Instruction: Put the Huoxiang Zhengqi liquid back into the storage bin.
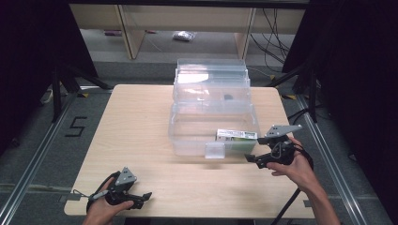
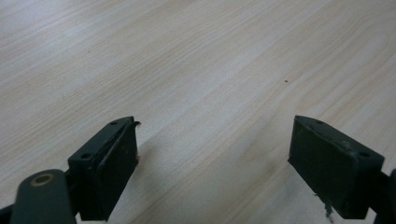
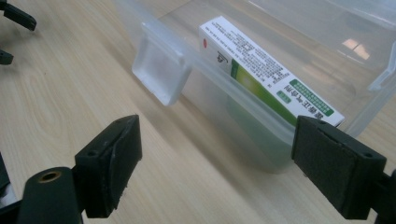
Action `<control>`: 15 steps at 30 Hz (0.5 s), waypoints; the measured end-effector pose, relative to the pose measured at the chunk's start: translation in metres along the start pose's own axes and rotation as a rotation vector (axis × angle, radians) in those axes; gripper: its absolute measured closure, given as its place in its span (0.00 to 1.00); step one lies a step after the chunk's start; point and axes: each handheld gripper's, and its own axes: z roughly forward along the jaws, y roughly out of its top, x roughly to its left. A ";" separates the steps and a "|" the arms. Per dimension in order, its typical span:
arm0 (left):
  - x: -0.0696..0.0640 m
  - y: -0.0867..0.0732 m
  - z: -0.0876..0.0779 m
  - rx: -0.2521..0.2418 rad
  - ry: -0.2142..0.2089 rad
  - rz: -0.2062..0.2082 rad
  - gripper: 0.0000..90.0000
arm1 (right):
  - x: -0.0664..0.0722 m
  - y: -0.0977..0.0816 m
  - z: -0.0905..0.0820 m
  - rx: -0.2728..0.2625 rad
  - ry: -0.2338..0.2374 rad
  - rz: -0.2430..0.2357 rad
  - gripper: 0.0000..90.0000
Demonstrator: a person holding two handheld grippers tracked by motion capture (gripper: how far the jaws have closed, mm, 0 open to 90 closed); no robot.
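Right now the right gripper [image 1: 252,160] is sitting with its jaws wide apart and nothing between them. Just ahead of its fingers [image 3: 112,163], the white and green box [image 3: 266,72] is leaning inside the clear bin [image 3: 243,114], against the near wall. Meanwhile the left gripper [image 1: 146,197] is resting with its jaws wide too, holding nothing, over the bare wooden table [image 2: 196,70].
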 end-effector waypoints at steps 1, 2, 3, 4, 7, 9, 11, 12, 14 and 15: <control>0.000 0.000 0.000 0.001 -0.001 0.002 0.17 | 0.001 -0.003 0.001 -0.008 0.001 0.009 0.19; 0.000 0.000 0.000 0.002 -0.001 0.002 0.17 | 0.001 -0.005 0.002 -0.008 0.008 0.014 0.19; 0.000 0.000 0.000 0.002 0.000 0.001 0.17 | 0.003 -0.007 0.002 -0.003 0.011 0.027 0.19; 0.000 0.000 0.000 0.001 -0.006 0.000 0.17 | 0.003 -0.010 0.004 -0.009 0.002 0.012 0.19; 0.000 0.000 -0.001 0.006 -0.004 0.010 0.17 | 0.006 -0.014 0.006 -0.001 0.017 0.032 0.19; 0.000 0.000 0.000 -0.001 -0.002 -0.001 0.17 | 0.007 -0.017 0.008 -0.009 0.015 0.027 0.19; 0.001 0.000 -0.001 0.012 -0.009 0.015 0.17 | 0.009 -0.020 0.009 -0.008 0.012 0.024 0.19; 0.001 0.000 -0.001 0.011 -0.009 0.015 0.17 | 0.010 -0.021 0.010 -0.012 0.006 0.021 0.19; 0.000 0.000 -0.001 0.011 -0.009 0.015 0.17 | 0.012 -0.023 0.011 -0.005 0.008 0.024 0.19; 0.000 0.000 -0.001 0.012 -0.009 0.015 0.17 | 0.013 -0.024 0.010 0.006 0.014 0.038 0.19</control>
